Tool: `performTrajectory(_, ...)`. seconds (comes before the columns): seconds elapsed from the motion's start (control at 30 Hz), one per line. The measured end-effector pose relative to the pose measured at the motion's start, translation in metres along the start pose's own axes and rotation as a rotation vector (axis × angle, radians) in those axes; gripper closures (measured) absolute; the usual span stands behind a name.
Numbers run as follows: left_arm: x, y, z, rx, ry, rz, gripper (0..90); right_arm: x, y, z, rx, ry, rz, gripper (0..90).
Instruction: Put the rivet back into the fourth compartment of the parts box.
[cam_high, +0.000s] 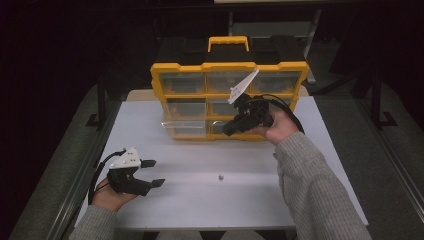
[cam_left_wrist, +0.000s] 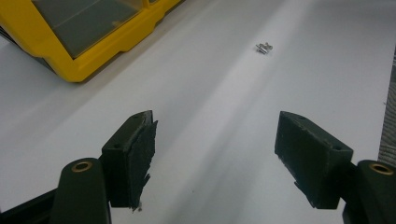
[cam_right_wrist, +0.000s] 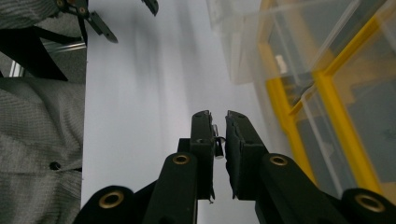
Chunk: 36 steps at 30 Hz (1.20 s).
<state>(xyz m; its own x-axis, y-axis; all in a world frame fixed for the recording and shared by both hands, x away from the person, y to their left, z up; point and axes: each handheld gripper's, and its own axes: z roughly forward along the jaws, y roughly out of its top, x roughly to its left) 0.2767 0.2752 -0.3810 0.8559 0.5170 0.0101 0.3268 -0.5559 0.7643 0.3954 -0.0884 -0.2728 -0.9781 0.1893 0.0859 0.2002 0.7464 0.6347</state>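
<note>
Small screw (cam_right_wrist: 217, 140) was pinched between the right gripper's (cam_right_wrist: 218, 122) fingers, over by the yellow organizer (cam_high: 227, 67). Going left to right: left gripper (cam_high: 152, 172) sat on the bench (cam_high: 200, 200) with its fingers spread, nothing in them. Another screw (cam_high: 220, 176) lay mid-bench, so I'd say one's grabbed, one's left. The right gripper view caught the pinched screw; from up high it's too tiny.
</note>
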Motion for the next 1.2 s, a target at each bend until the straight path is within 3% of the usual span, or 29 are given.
performTrajectory(0.4,0.000,0.000,0.000,-0.005,0.002,-0.008,28.7,-0.001,0.031,-0.021,-0.019,-0.019,-0.037,80.5)
performTrajectory(0.53,0.000,-0.001,-0.001,-0.006,0.002,-0.013,28.7,-0.001,0.041,-0.025,-0.024,-0.020,-0.050,84.8)
performTrajectory(0.8,0.000,-0.001,0.001,0.000,-0.003,-0.012,28.7,-0.006,0.059,-0.028,-0.046,-0.012,-0.053,85.1)
performTrajectory(0.97,0.000,-0.002,-0.001,-0.004,-0.001,-0.014,28.6,-0.007,0.068,-0.026,-0.016,-0.011,-0.055,85.2)
performTrajectory(1.2,0.001,-0.001,0.000,-0.002,-0.003,-0.015,28.7,-0.010,0.078,-0.023,-0.016,-0.001,-0.060,85.3)
